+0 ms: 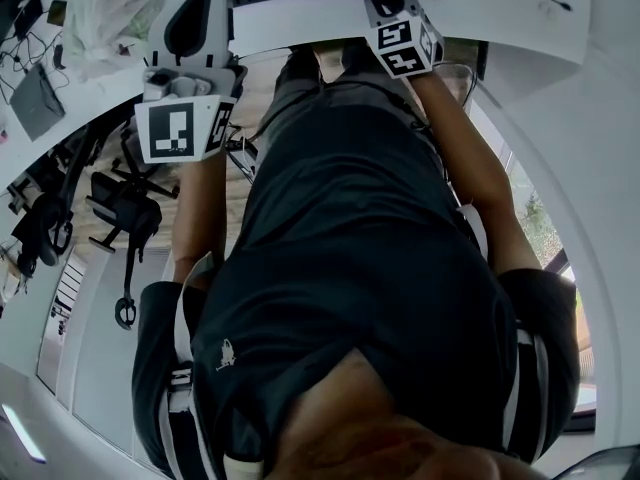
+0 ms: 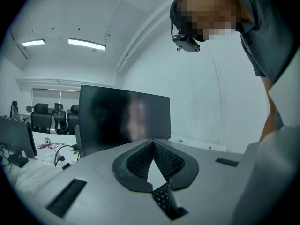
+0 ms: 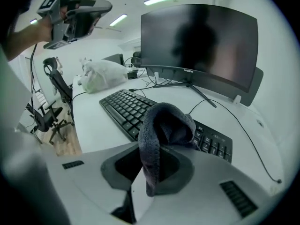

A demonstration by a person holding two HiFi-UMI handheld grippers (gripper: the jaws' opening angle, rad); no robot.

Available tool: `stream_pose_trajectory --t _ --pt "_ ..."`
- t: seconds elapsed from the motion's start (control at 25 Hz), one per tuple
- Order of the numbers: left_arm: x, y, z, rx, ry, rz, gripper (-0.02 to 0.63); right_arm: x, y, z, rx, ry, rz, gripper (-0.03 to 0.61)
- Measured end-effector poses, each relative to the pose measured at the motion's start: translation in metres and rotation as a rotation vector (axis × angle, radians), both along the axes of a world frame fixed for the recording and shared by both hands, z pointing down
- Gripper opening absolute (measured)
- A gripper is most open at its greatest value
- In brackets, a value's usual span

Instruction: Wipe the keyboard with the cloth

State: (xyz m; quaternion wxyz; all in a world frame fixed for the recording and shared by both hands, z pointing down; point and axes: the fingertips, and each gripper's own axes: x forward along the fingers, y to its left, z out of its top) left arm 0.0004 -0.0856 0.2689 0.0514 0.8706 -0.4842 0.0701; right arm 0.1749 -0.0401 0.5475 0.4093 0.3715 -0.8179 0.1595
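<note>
Grey cloth [image 3: 166,123] is pinched in my right gripper [image 3: 157,149] over the black keyboard [image 3: 124,108]; my left gripper [image 2: 152,142], held aloft, is clenched empty.

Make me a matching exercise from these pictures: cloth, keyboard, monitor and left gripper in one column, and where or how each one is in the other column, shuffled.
Column A
1. cloth
2. keyboard
3. monitor
4. left gripper

Column B
a. raised in the air, jaws together, empty
b. flat on the white desk
c. pinched in the right gripper
d. standing at the back, screen dark

Pairs: 1-c, 2-b, 3-d, 4-a
</note>
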Motion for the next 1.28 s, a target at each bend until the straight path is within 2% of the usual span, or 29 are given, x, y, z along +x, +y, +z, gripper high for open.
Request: stream_pose_trajectory --t 0.12,0.36,0.44,0.52,0.6,0.72,0.8,0.96,1.04,1.12,1.28 --pt "-0.003 0.002 -0.001 0.002 -0.001 -0.005 0.005 0.007 -0.004 -0.002 -0.002 0.002 0.023 0.051" --pt "-0.015 0.005 0.006 -0.013 -0.002 -0.029 0.005 0.078 -0.019 0.000 0.015 0.066 0.153 0.051" --pt "-0.013 0.001 0.008 -0.007 0.010 -0.025 0.005 0.089 -0.027 -0.002 0.020 0.083 0.180 0.051" --pt "-0.012 -0.002 0.008 0.005 0.018 -0.020 0.004 0.076 -0.039 -0.009 0.054 0.096 0.152 0.051" --pt "-0.018 -0.001 0.008 0.009 0.014 -0.023 0.005 0.040 -0.045 -0.010 0.076 0.081 0.092 0.051" --pt "-0.027 0.002 0.005 0.012 0.003 -0.033 0.005 0.000 -0.052 -0.003 0.062 0.051 0.031 0.051" --pt "-0.031 0.002 0.003 0.016 0.000 -0.040 0.005 0.007 -0.059 -0.002 0.054 0.055 0.044 0.051" --pt "-0.040 0.005 0.004 0.011 0.006 -0.050 0.005 0.063 -0.066 -0.008 0.060 0.097 0.164 0.051" --pt "-0.046 0.008 0.007 0.008 0.013 -0.052 0.004 0.076 -0.066 -0.010 0.063 0.119 0.204 0.051" --pt "-0.050 0.010 0.009 0.003 0.018 -0.052 0.005 0.063 -0.065 -0.010 0.068 0.130 0.189 0.051" --pt "-0.052 0.011 0.009 -0.004 0.010 -0.045 0.005 -0.004 -0.055 -0.006 0.053 0.075 0.064 0.051"
